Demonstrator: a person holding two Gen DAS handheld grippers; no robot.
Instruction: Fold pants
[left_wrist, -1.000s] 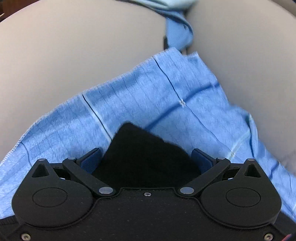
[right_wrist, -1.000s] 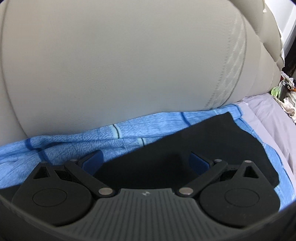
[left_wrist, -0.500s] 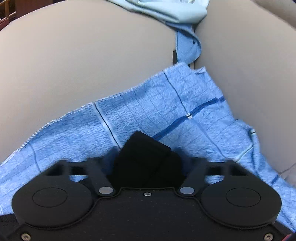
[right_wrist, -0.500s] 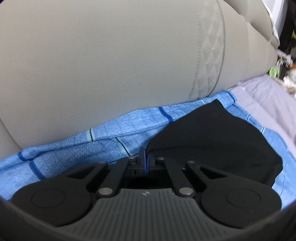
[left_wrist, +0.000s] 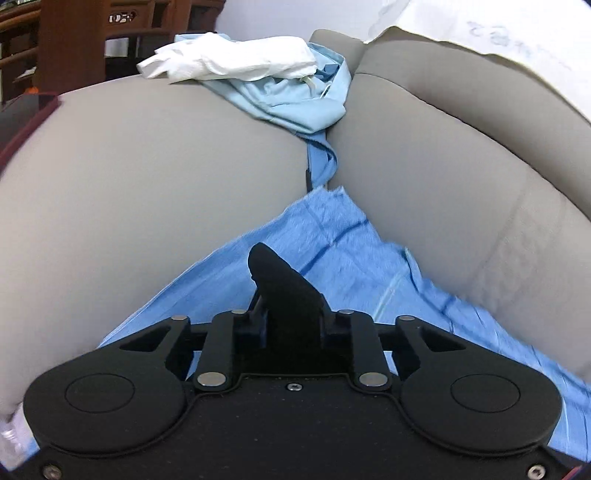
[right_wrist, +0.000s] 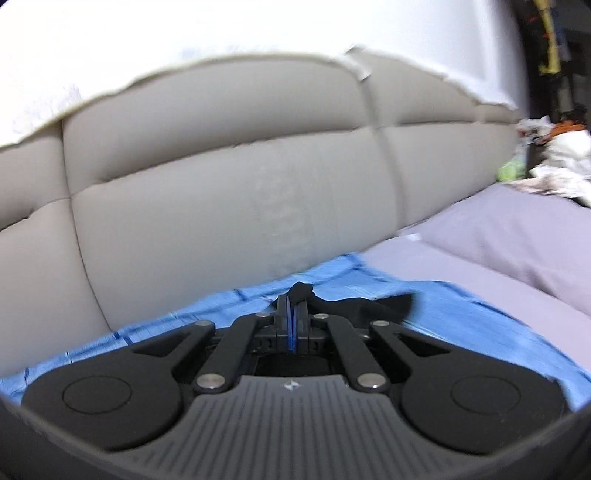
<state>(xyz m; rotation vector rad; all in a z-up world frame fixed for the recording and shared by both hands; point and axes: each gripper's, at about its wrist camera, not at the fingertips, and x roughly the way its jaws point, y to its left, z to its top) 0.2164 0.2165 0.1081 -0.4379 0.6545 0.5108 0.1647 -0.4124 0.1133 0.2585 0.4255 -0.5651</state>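
The black pants (left_wrist: 280, 277) lie on a blue checked cloth (left_wrist: 332, 236) spread over a grey sofa seat. In the left wrist view a bunched fold of them sticks up between the fingers of my left gripper (left_wrist: 291, 314). Its jaws are closing and press on that fold. In the right wrist view my right gripper (right_wrist: 293, 306) is shut, its blue pads pinching a thin edge of the black pants (right_wrist: 362, 304). A small tuft pokes out above the fingertips, and the rest trails to the right over the blue cloth (right_wrist: 443, 306). Both grippers are lifted off the seat.
A grey sofa armrest (left_wrist: 147, 184) and the backrest (right_wrist: 221, 184) rise close behind the cloth. A light blue garment (left_wrist: 295, 96) and a white cloth (left_wrist: 236, 62) lie on the armrest. A lilac cover (right_wrist: 498, 236) lies to the right, with clutter (right_wrist: 554, 147) beyond it.
Both grippers went from wide open over the pants to closed on the black fabric. Both then rose and pulled back from the sofa, lifting the fabric.
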